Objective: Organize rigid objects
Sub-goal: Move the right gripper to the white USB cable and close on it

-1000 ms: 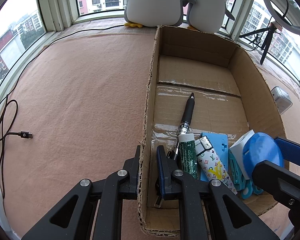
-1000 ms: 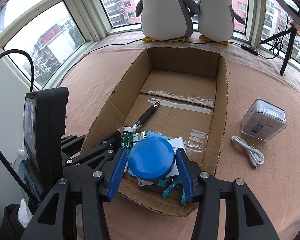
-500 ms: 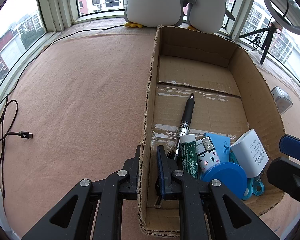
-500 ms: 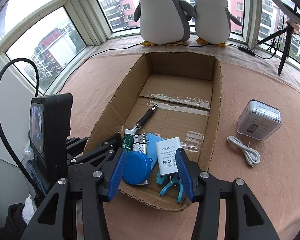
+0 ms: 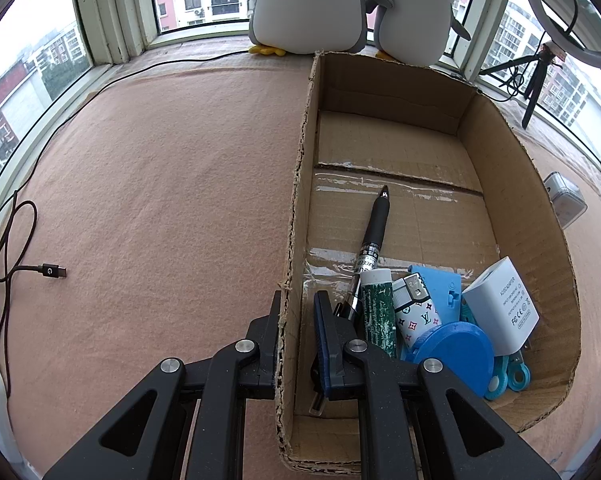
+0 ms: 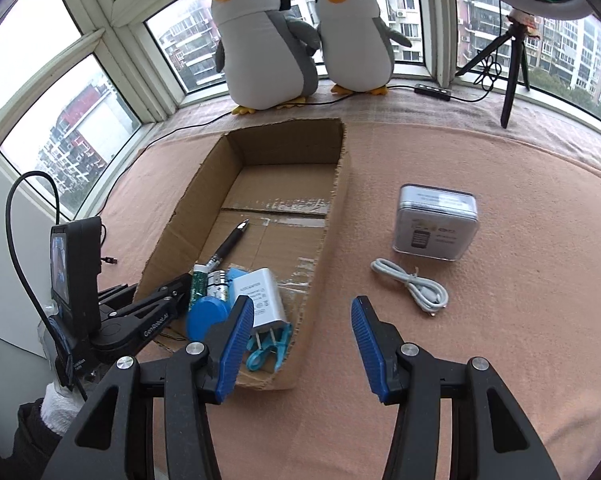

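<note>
Our left gripper (image 5: pixel 296 316) is clamped on the near left wall of the cardboard box (image 5: pixel 300 184). Our right gripper (image 6: pixel 302 320) hangs empty with its jaws apart, over the bench (image 6: pixel 480 360) just right of the box. Inside the box, at the near end, we see a blue disc (image 5: pixel 452 350), a white charger (image 5: pixel 500 306), a green tube (image 5: pixel 376 312) and a black pen (image 5: pixel 374 236). Right of the box lie a white cable (image 6: pixel 410 286) and, farther off, a small grey case (image 6: pixel 436 222).

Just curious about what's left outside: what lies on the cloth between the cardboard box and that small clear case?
A coiled white cable lies between the cardboard box and clear case, seen from the right wrist view.
</note>
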### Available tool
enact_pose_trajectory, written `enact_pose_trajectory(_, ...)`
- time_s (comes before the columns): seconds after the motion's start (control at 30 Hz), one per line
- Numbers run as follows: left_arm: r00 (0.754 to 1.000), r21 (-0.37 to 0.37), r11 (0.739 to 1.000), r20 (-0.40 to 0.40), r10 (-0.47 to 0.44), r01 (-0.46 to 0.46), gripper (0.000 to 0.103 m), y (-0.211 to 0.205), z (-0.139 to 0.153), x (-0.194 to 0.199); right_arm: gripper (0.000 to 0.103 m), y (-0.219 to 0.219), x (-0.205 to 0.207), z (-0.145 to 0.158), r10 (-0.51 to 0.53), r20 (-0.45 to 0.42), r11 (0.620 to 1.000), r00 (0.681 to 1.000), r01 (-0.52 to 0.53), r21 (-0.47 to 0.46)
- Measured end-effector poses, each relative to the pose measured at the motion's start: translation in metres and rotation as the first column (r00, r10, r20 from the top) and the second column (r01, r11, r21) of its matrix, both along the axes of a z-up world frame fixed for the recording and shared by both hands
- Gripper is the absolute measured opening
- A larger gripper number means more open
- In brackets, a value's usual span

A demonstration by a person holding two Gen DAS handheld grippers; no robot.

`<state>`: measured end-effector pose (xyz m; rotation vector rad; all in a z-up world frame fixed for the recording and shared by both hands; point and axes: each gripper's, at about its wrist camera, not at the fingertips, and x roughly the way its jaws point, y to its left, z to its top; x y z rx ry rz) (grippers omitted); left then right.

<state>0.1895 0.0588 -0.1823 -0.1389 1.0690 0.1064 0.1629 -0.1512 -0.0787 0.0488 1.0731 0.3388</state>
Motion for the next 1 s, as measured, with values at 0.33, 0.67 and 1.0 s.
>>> enact_pose_trajectory(0.33,1.0,0.003,1.0,0.0,0.001,-0.001,0.013,0.0,0.0,-0.001,0.047,-0.034,0.014,-0.011,-0.004,-0.009,0.997,1.0,0.003,-0.081)
enact_pose_trajectory(0.67,1.0,0.009,1.0,0.0,0.005,-0.005,0.013,0.0,0.0,-0.002,0.047,-0.028,0.031,-0.038,0.117,-0.034,0.968,0.993,-0.121,-0.22)
enact_pose_trajectory(1.0,1.0,0.011,1.0,-0.002,0.012,-0.012,0.013,0.001,0.0,-0.002,0.047,-0.021,0.051,-0.063,0.171,-0.091,0.949,0.981,-0.189,-0.251)
